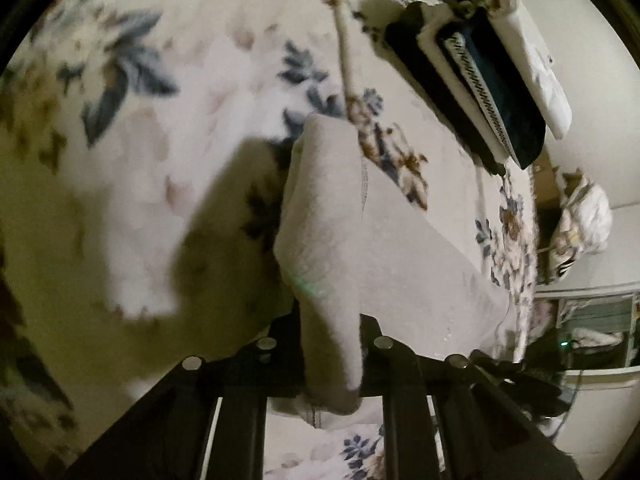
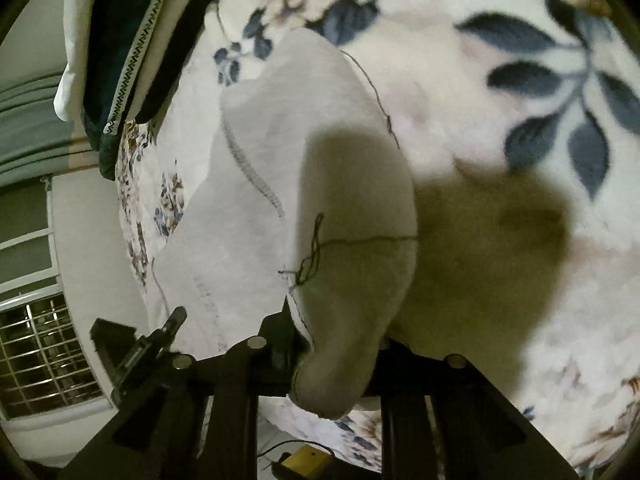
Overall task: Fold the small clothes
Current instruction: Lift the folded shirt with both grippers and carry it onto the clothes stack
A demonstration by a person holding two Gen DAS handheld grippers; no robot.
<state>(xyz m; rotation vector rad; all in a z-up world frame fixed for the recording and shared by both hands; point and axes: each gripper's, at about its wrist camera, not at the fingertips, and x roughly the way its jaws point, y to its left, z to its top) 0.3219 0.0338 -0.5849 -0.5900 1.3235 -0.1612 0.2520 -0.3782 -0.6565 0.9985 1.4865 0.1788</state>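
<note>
A small pale grey garment (image 1: 360,232) with dark stitched seams is lifted above a floral blanket (image 1: 180,140). My left gripper (image 1: 330,344) is shut on one edge of it, and the cloth bunches between the black fingers. My right gripper (image 2: 336,348) is shut on another edge of the same garment (image 2: 280,184), where a loose dark thread hangs. The cloth spans between the two grippers and folds over itself. The left gripper's body shows in the right wrist view (image 2: 148,344) at the lower left.
A stack of folded clothes (image 1: 488,76), white and dark with a zigzag trim, lies at the far end of the blanket (image 2: 520,120); it also shows in the right wrist view (image 2: 120,44). A barred window (image 2: 44,356) and a wall lie beyond the bed edge.
</note>
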